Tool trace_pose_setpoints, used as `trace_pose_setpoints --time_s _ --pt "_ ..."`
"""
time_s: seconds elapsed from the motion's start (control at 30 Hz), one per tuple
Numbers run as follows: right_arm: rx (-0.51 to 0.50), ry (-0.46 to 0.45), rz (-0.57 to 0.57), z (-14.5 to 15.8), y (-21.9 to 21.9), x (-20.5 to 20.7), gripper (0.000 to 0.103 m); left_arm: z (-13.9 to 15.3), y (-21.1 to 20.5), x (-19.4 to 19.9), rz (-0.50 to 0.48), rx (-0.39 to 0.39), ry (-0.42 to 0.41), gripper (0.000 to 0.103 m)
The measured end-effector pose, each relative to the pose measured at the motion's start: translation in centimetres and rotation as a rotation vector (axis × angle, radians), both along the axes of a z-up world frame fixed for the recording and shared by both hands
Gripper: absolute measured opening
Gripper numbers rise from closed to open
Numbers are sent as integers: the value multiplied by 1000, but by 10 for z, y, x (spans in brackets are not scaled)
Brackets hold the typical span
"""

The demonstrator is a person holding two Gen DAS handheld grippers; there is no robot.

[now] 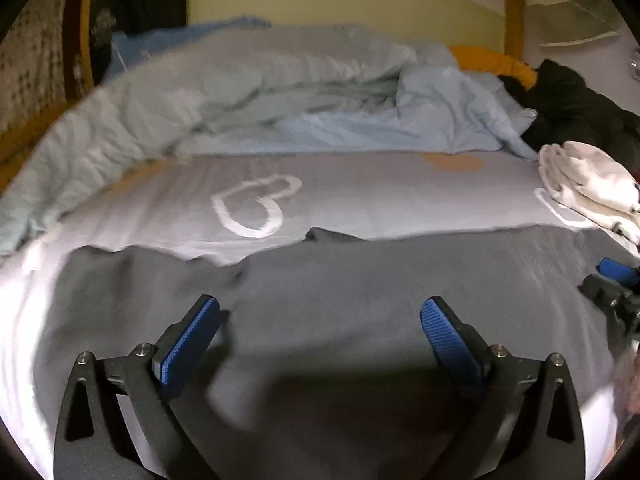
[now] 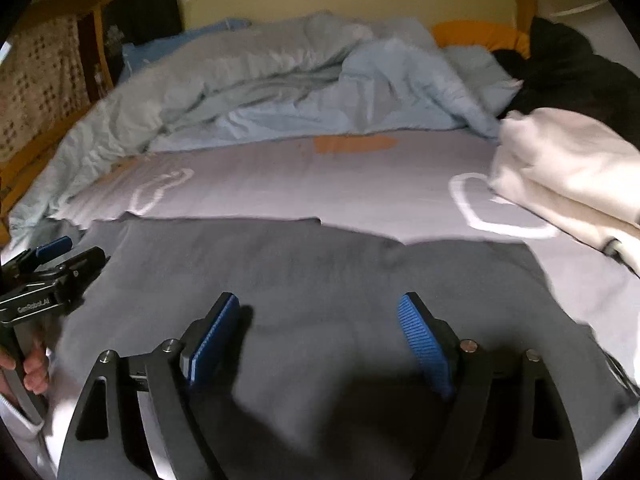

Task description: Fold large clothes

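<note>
A large dark grey garment (image 1: pixel 340 300) lies spread flat on the bed sheet, across the near part of the bed; it also shows in the right wrist view (image 2: pixel 320 280). My left gripper (image 1: pixel 320 320) is open and empty just above the garment's near middle. My right gripper (image 2: pixel 319 316) is open and empty above the garment too. The right gripper shows at the right edge of the left wrist view (image 1: pixel 612 292). The left gripper shows at the left edge of the right wrist view (image 2: pixel 52 272), held by a hand.
The lilac sheet (image 1: pixel 360 196) has white heart outlines. A crumpled pale blue duvet (image 1: pixel 240 92) fills the far side. A folded cream garment (image 2: pixel 568 176) and a black garment (image 2: pixel 576 68) lie at the right. An orange pillow (image 2: pixel 480 36) sits by the headboard.
</note>
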State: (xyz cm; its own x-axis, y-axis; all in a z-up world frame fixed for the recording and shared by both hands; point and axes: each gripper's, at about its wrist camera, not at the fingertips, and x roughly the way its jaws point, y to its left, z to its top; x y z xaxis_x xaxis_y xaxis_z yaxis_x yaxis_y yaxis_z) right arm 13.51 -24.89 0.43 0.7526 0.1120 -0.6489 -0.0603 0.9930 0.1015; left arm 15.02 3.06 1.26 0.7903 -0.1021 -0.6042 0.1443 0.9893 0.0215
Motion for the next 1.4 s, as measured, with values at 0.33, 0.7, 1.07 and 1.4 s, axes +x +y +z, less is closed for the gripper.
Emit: trace_pose_setpoints --time_s 0.33,0.7,1.07,1.4 --pt "46 -53 -123 10 -54 -83 83 1 36 -58 122 93 -59 99" --pt "517 41 -186 -19 -112 -116 82 14 0 -68 -54 -111 -33 64" --pt "698 34 -371 -44 -106 -83 77 -10 -49 -34 -108 -142 105 49" --pt "544 -133 -373 11 -93 -84 20 1 -49 -41 -125 -202 130 9"
